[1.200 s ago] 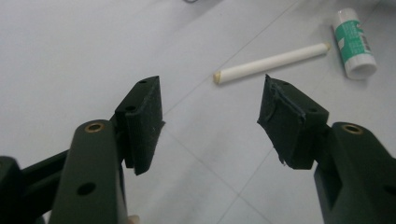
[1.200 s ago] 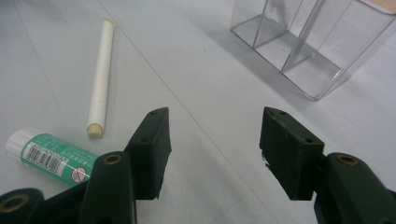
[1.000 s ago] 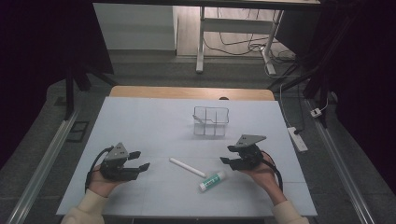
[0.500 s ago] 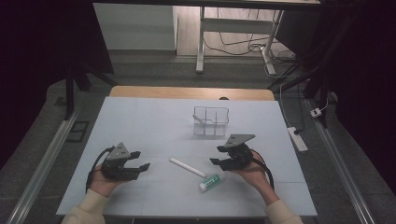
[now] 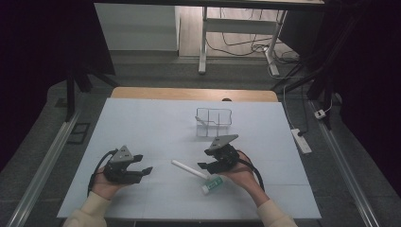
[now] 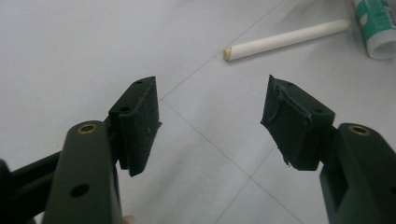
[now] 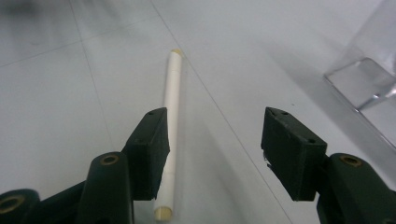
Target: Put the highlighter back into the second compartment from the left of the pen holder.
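- While both hands rest on the pale table point(image 5: 142, 118), the right gripper point(image 5: 204, 165) stands at the near right of centre, directly over the right end of the white stick point(image 5: 189, 169), jaws wide apart and nothing clamped between them
- In the right gripper view the white stick point(image 7: 169, 121) lies flat on the table, running away from the camera; its near stretch passes just beside the inner face of the left-hand jaw, partly behind that pad, and whether the pad touches it cannot be told; the other jaw stands well apart from it
- The left gripper point(image 5: 145, 163) sits at the near left of the table, jaws likewise wide and empty, pointing right toward the stick but well apart from it
- In the left gripper view the white stick point(image 6: 285, 39) lies beyond the open jaws, at the far right, with bare table between the pads
- A small white tube with green print point(image 5: 212, 184) lies on the table just near of the stick's right end, close under the right hand point(image 5: 241, 175); its end shows at the far right corner of the left gripper view point(image 6: 377, 25)
- A clear plastic holder with compartments point(image 5: 213, 122) stands upright farther back, right of centre, apart from both grippers; a corner of it shows at the right edge of the right gripper view point(image 7: 362, 79)
- The left hand point(image 5: 106, 182) holds its gripper low over the table
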The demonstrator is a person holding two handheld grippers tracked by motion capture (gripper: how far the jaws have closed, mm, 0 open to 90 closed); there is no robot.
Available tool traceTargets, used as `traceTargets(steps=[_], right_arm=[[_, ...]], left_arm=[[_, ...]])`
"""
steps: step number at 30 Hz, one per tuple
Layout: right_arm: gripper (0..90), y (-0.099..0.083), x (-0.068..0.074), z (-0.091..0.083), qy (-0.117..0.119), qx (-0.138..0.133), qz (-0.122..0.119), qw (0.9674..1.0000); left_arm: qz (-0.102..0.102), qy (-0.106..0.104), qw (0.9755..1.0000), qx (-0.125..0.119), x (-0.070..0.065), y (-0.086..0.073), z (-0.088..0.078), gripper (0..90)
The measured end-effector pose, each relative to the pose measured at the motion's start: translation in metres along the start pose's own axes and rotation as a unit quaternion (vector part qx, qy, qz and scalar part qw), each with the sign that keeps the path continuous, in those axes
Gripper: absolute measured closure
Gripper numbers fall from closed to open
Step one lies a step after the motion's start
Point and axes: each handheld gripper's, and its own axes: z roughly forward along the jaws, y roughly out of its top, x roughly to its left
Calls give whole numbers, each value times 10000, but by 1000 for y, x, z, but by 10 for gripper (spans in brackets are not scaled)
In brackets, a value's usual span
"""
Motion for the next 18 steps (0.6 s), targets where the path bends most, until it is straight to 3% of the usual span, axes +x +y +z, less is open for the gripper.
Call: traceTargets(steps=[4, 18], right_arm=[[403, 3, 2, 6, 32, 86, -58, 9999], [397, 18, 6, 27, 237, 278, -83, 9993]], left_arm=[[-80, 3, 9999, -72, 2, 0, -3, 359], [-68, -12, 10000, -8, 3, -1, -2, 358]])
